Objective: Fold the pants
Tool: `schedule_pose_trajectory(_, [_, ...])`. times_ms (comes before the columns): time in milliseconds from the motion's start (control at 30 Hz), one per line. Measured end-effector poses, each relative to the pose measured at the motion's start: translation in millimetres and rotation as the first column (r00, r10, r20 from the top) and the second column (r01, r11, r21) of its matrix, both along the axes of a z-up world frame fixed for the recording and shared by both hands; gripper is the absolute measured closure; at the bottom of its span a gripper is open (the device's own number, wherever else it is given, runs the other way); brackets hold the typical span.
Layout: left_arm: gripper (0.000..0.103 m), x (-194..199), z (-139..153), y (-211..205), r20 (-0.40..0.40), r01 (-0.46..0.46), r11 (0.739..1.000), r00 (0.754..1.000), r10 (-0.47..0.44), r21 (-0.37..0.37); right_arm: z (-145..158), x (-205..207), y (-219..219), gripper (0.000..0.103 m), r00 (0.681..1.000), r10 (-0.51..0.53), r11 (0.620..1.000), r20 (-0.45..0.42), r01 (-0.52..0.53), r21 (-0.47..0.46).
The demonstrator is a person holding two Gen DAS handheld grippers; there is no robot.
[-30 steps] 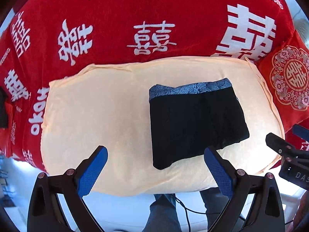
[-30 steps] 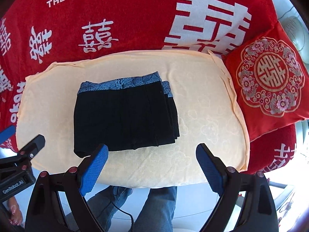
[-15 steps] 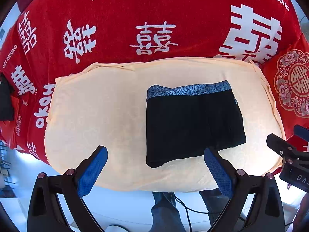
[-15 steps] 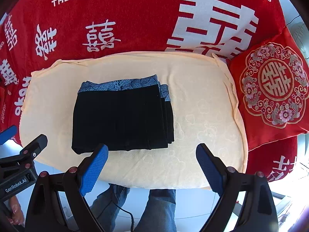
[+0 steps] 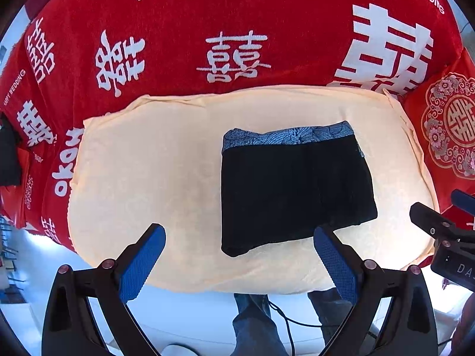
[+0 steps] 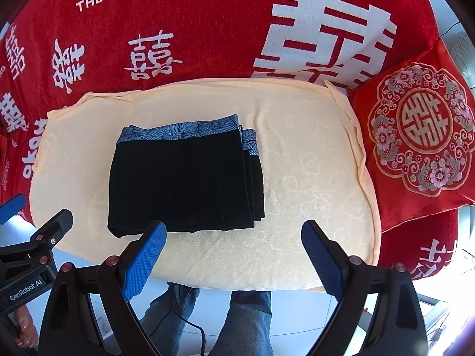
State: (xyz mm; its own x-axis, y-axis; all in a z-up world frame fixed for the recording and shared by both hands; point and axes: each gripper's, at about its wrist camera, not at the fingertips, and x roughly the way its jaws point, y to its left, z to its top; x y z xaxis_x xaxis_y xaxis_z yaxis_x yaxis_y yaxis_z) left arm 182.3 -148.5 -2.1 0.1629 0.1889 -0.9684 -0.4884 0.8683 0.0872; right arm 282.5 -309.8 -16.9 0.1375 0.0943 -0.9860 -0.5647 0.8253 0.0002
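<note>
At centre frame we see soft, light folded black pants; our left gripper and right gripper hover spread, and the stacked right edge seems best to pinch.

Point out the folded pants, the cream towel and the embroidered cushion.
folded pants (image 6: 184,184), right wrist view, middle of black fabric
cream towel (image 6: 311,178), right wrist view, bare patch right of pants
embroidered cushion (image 6: 423,124), right wrist view, central emblem

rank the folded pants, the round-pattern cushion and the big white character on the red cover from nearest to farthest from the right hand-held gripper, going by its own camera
1. Folded pants: left of centre on the cream towel, just ahead of the right hand-held gripper.
2. Round-pattern cushion: off to the right, past the towel's edge.
3. Big white character: far back on the red cover.
</note>
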Motion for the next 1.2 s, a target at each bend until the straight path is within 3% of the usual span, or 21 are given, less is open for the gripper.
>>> schedule_pose_trajectory(467, [0.003,-8.4,-29.9,11.7,-0.043,-0.065,0.997,0.997,0.064,-0.034,-26.2,0.9,-11.4,0.009,0.998,-0.001,1.0,-0.07,-0.001,-0.029])
schedule_pose_trajectory(1200, [0.003,-5.6,-34.1,16.4,-0.038,-0.058,0.997,0.998,0.056,-0.048,-29.4,-1.7,7.0,0.009,0.996,0.024,0.999,-0.091,-0.026,-0.029])
